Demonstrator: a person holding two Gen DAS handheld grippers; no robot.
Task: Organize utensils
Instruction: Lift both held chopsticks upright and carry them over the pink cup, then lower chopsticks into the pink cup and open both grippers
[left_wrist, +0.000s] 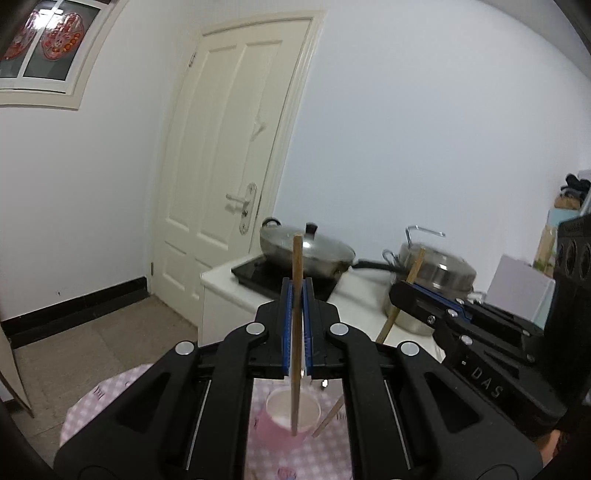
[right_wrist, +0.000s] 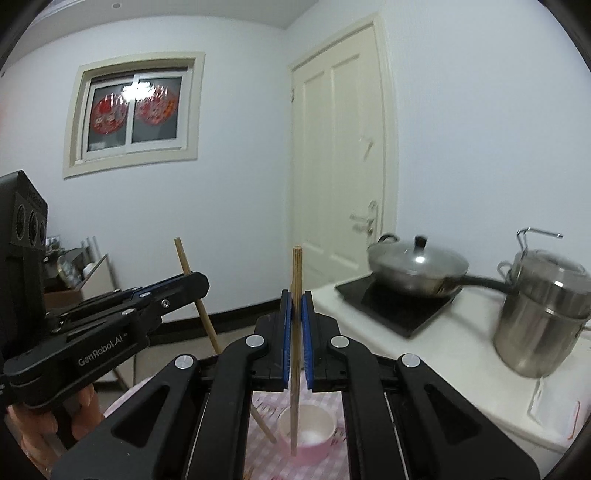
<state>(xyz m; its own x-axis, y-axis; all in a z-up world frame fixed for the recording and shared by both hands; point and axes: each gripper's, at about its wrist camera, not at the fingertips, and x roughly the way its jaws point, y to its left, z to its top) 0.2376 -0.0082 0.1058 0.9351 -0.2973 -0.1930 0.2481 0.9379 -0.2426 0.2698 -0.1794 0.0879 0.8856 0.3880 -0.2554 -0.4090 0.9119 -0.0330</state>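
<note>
both grippers, left (left_wrist: 297, 291) and right (right_wrist: 296, 302), each clenched on one wooden chopstick (left_wrist: 296, 332), upright over the pink cup (left_wrist: 293, 411) on the checked tablecloth (left_wrist: 92, 406)

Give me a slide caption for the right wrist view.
Right gripper and left gripper each hold a wooden chopstick above a pink cup.

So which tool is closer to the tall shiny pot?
Right. The right tool has the tall pot just to its right; the left tool sits on its other side, farther from the pot.
</note>
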